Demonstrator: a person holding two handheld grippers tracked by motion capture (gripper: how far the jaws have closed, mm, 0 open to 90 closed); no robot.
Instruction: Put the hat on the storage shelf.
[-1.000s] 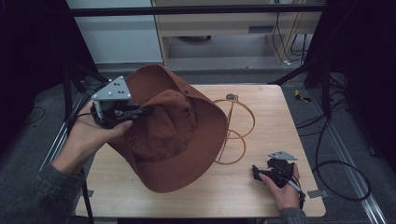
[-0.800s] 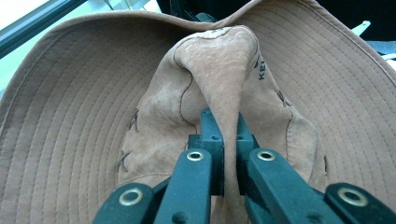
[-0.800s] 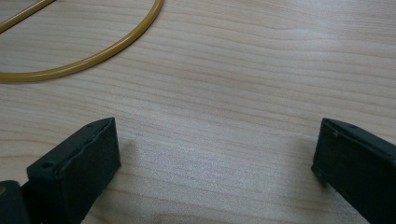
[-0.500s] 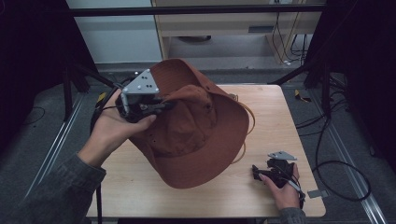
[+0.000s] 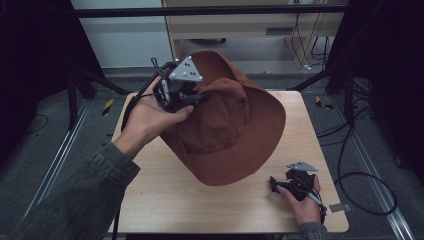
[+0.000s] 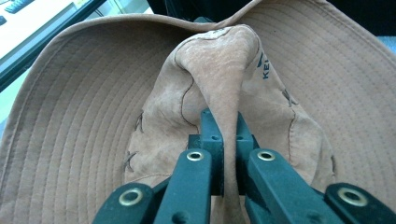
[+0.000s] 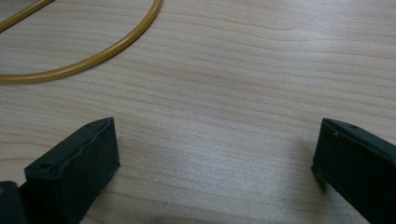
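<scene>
- Two claws work at one wooden tabletop (image 5: 165,200); a yellow tube loop (image 7: 93,56) lies on the wood just ahead of the right claw (image 7: 215,158), to its left in the right gripper view.
- The brown hat (image 5: 225,130) hangs wide between the two claws, its brim spreading over the middle of the tabletop and hiding most of what lies beyond the right claw in the high view.
- The left claw (image 5: 192,97) is clamped on a raised fold of the hat's crown (image 6: 224,70); in the left gripper view the pinched suede stands up between the closed jaws, with the stitched brim curving round on all sides.
- The right claw (image 5: 287,182) rests low by the tabletop's near right corner, jaws wide apart, with only bare wood between them and nothing held.
- Bare wood lies open to the left of the right claw, along the near edge; the hat's lower brim hangs just beside it, apart from it.
</scene>
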